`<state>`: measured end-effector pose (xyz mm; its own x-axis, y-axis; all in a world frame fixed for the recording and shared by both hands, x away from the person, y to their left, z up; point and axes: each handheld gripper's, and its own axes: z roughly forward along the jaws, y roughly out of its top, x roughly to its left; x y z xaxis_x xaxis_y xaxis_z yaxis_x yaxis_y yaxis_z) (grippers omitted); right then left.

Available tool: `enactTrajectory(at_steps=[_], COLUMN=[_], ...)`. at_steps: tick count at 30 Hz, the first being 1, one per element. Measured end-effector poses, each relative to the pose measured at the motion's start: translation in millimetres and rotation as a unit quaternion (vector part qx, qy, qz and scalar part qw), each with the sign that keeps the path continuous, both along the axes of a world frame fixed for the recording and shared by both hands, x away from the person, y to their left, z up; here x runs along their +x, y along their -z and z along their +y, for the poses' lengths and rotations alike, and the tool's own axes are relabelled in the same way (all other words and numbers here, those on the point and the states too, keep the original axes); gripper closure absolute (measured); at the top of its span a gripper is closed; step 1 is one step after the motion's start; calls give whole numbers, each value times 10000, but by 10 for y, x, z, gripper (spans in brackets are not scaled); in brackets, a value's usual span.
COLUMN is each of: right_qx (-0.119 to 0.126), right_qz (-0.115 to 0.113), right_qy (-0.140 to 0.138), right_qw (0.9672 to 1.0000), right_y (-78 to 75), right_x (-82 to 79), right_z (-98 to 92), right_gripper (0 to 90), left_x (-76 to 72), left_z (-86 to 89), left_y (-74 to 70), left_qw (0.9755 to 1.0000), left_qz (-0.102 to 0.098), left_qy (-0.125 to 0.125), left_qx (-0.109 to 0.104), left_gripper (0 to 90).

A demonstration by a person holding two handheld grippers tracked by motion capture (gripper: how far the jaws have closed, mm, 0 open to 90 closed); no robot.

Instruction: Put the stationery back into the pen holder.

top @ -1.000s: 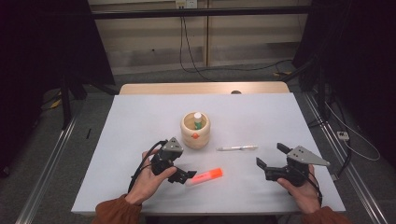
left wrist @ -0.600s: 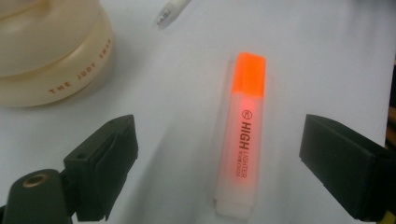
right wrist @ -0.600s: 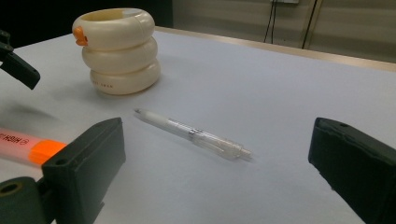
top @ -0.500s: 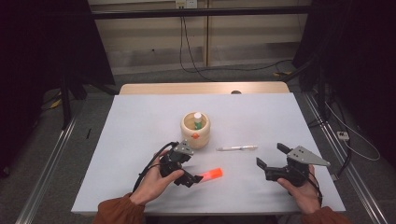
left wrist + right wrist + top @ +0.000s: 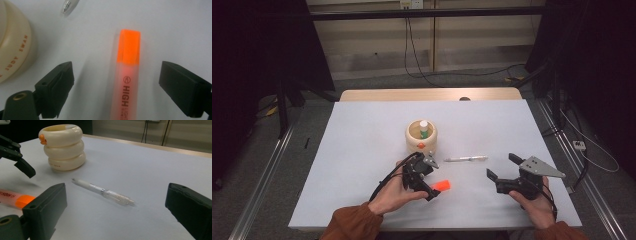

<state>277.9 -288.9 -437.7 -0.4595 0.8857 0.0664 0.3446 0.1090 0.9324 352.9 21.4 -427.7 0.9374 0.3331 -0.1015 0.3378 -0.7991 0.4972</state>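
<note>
Lettering "HIGH" runs along the orange highlighter (image 5: 126, 82), which lies flat on the white table (image 5: 362, 150) between the parted jaws of the left gripper (image 5: 117, 87); those jaws have just been closing, pads not yet touching it. "JUDY SWAN" marks the cream holder (image 5: 12, 47). Right gripper (image 5: 117, 215) stands open near the front edge, with the clear pen (image 5: 102, 191) lying on bare tabletop beyond it.

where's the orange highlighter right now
In the high view the orange highlighter lies flat at the table's near edge, between the left gripper's open jaws, below the cream holder.
</note>
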Motion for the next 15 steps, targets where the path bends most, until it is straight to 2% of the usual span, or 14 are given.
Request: enactTrajectory(at_steps=[1,3,6,8,9,13,15], right_qx=[-1,-3,-7,-6,-5,-7,-27], right_qz=[1,-1,-2,-4,-4,-3,-4], right_qy=[1,-1,-4,-7,-9,-9,-17], right_qw=[10000,10000,10000,10000,10000,10000,10000], right_y=[-1,-2,-1,-1,-1,0,0], right_x=[-2,-4,-3,-4,-3,-3,-3], right_z=[1,1,2,2,2,2,0], right_gripper=[34,34,34,34,34,34,34], left_x=[8,-1,-3,-1,10,16,10], left_z=[-21,-63,-105,-120,-117,-108,-111], left_y=[1,18,35,46,45,55,61], left_qw=[9999,9999,9995,9995,9992,9994,9994], left_qz=[11,85,49,153,185,226,232], left_qy=[91,92,164,125,185,118,116], left_qx=[101,103,250,245,307,248,244], left_gripper=[147,171,243,312,346,446,461])
